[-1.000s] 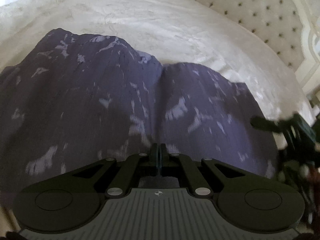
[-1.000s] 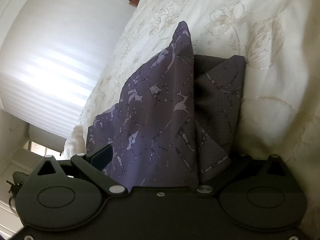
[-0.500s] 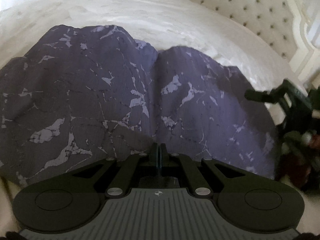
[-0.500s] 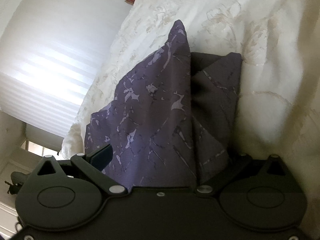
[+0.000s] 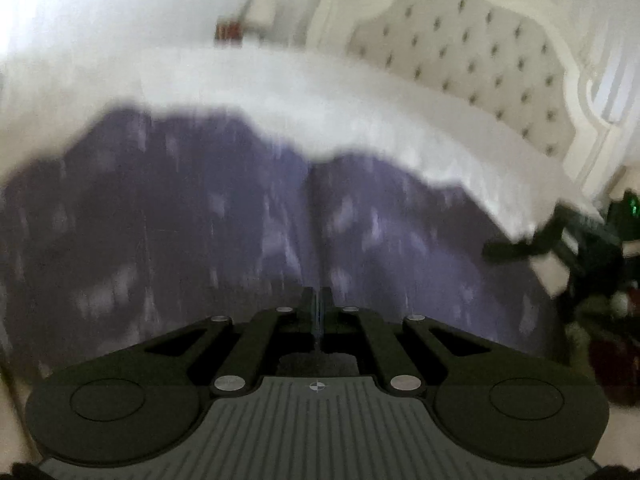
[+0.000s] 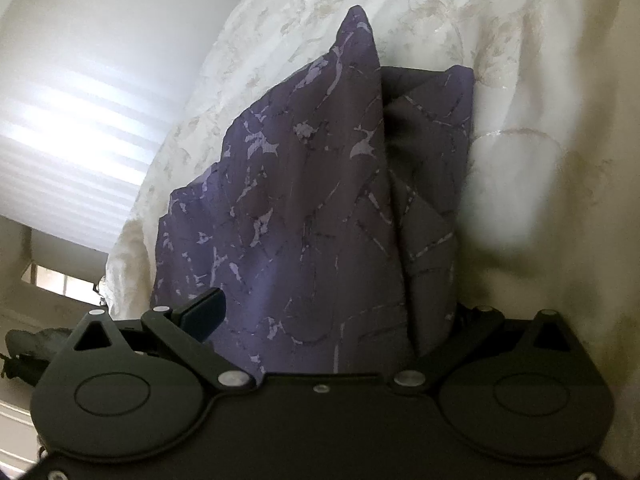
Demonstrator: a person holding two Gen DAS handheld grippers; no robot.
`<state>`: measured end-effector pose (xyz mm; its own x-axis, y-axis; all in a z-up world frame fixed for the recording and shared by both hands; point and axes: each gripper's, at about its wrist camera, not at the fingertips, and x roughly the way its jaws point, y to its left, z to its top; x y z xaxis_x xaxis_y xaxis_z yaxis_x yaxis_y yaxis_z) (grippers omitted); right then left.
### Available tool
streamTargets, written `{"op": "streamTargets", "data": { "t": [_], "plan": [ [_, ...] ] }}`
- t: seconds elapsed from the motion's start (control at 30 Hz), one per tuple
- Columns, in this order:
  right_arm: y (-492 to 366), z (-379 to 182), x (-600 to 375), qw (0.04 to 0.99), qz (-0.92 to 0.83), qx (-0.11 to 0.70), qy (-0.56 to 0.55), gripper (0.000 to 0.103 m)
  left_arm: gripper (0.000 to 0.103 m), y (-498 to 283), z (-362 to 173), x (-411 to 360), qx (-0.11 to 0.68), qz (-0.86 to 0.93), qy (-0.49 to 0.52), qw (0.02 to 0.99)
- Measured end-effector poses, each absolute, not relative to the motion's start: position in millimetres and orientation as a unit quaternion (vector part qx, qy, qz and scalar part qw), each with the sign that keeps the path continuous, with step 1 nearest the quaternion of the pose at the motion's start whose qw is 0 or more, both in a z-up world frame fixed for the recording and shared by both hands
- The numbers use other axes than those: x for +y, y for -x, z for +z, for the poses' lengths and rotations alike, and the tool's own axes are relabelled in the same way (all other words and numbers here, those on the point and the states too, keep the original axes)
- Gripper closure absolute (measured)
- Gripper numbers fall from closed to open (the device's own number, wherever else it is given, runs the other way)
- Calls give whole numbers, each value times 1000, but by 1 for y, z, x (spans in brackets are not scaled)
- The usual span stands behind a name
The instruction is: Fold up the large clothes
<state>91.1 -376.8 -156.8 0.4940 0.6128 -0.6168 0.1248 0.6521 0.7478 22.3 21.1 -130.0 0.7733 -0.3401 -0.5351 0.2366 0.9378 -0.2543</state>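
Both grippers bore purple patterned garment [image 6: 304,208] over white bedspread [image 6: 532,128] — your left gripper [image 5: 318,312] pinched shut on fabric, right gripper [image 6: 332,320] spread wide, cloth draped between fingers, grip unclear. Risk: right side slipping, skewing fold.

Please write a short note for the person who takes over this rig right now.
Left tool: shut on an edge of the purple marbled-print cloth garment, lifted from the cream embroidered bedspread.
Right tool: jaws wide, garment draped between them, no grip.
Done: garment looks partly folded, layers overlap.
Left: close the right tool, finish folding, lay flat.
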Motion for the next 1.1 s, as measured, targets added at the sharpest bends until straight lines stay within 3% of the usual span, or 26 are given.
{"op": "streamTargets", "data": {
  "t": [0.2,0.5,0.53,0.57,0.67,0.77,1.1],
  "plan": [
    [-91,-160,-379,765,157,474,-407,1,100,-52,-145,20,326,-133,100,931],
    [-91,-156,-378,767,163,483,-390,3,100,-25,-156,8,286,-137,28,948],
    [-92,-154,-375,769,161,485,-384,13,100,-24,-155,9,289,-138,32,947],
    [-91,-151,-373,773,156,489,-374,33,100,-22,-153,10,292,-139,34,946],
    [-85,-135,-369,785,150,492,-345,63,100,-12,-151,10,300,-144,30,942],
    [-80,-109,-367,790,162,477,-350,70,99,-10,-152,9,307,-151,28,939],
    [-105,-25,-277,772,292,445,-347,70,99,-19,-150,30,343,-157,89,922]
  ]
}}
